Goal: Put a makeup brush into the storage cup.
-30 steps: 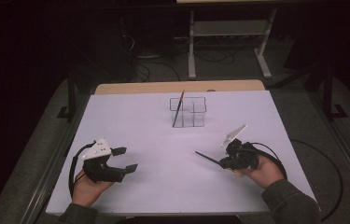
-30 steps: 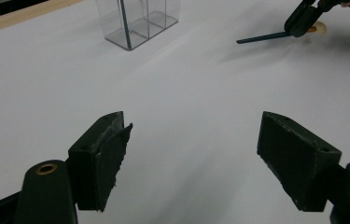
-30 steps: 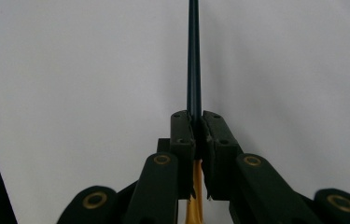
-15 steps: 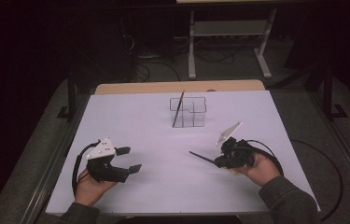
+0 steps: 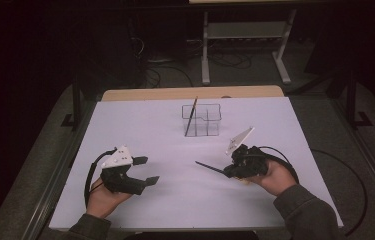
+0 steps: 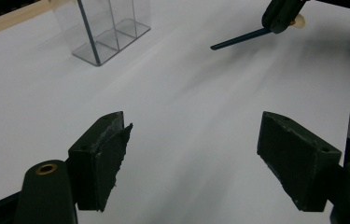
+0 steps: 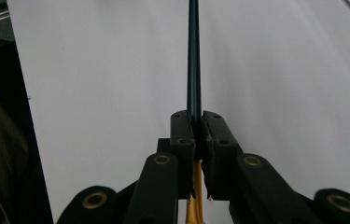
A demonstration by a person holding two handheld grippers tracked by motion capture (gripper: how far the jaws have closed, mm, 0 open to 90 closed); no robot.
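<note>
**Right tongs pinch a dark stick; left tongs spread over bare tabletop**

My right tongs (image 5: pixel 225 172) are pressed together on a thin dark stick (image 5: pixel 209 167), a paintbrush or pencil by the look of it. In the high view it juts from the jaws toward my left, nearer to me than the clear compartment box (image 5: pixel 202 120) and well apart from it. My right gripper view shows what the high view cannot: the two jaws clamp the dark shaft (image 7: pixel 194 70) tight between them, and a yellow-orange end (image 7: pixel 194 205) hangs below the pads. I cannot tell from that view whether the far tip touches the tabletop (image 5: pixel 165 130).

My left tongs (image 5: pixel 145 170) are spread wide and hold nothing. They sit well to the left of the box and nearer to me. The left gripper view shows the two pads (image 6: pixel 108 156) far apart over white tabletop (image 6: pixel 182 121), with the box (image 6: pixel 109 28) off beyond them and my right tongs (image 6: pixel 280 16) gripping the stick (image 6: pixel 240 38) clear of the surface.

A second dark stick (image 5: pixel 191 116) stands tilted in the box's left compartment, as the high view shows; the left gripper view catches it as a thin line (image 6: pixel 88 32) against the clear wall.
</note>
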